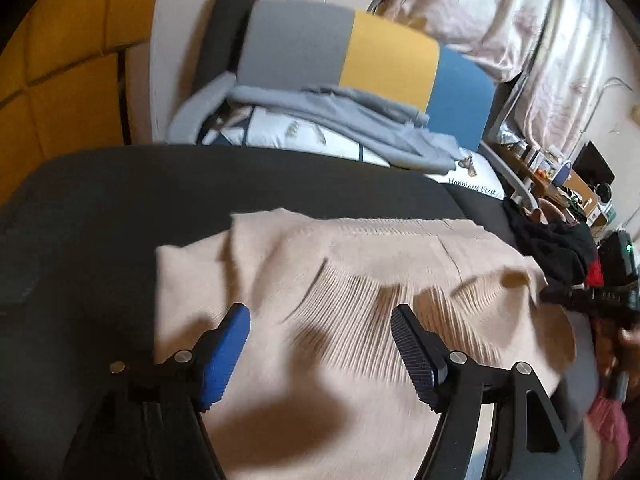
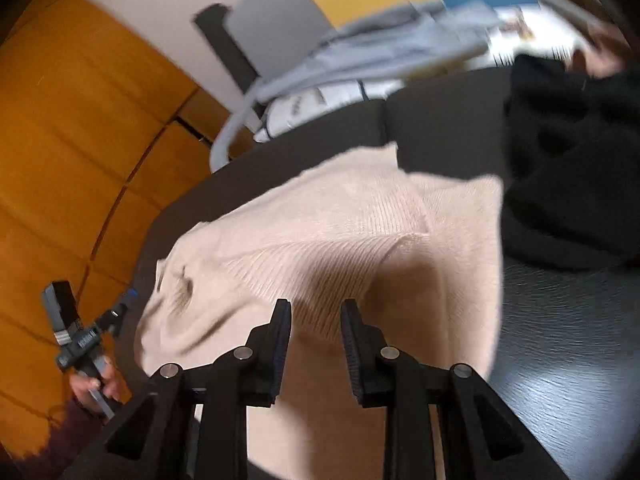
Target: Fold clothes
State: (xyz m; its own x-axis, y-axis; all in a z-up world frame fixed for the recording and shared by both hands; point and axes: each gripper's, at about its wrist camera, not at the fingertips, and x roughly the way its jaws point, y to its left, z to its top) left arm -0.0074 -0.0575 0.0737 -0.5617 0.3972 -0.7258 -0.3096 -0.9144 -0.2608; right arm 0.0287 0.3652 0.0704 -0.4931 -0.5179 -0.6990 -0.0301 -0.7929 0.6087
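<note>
Lying on the dark desk (image 1: 120, 184) just ahead of both sets of fingers, beige sweater (image 1: 360, 280) looks soft, light, floppy knit. Left gripper (image 1: 320, 354) spread wide, empty; right gripper (image 2: 316, 344) parted narrowly, pinching nothing. Grab at hem edge/corners, not mid-fabric.

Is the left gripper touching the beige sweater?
Apart. Left wrist view: left gripper is open, both blue pads clear above the beige sweater, nothing between them.

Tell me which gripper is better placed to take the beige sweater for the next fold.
Probably the left gripper: it is open wide right over the sweater. The right gripper stands narrower, near the sweater's edge.
</note>
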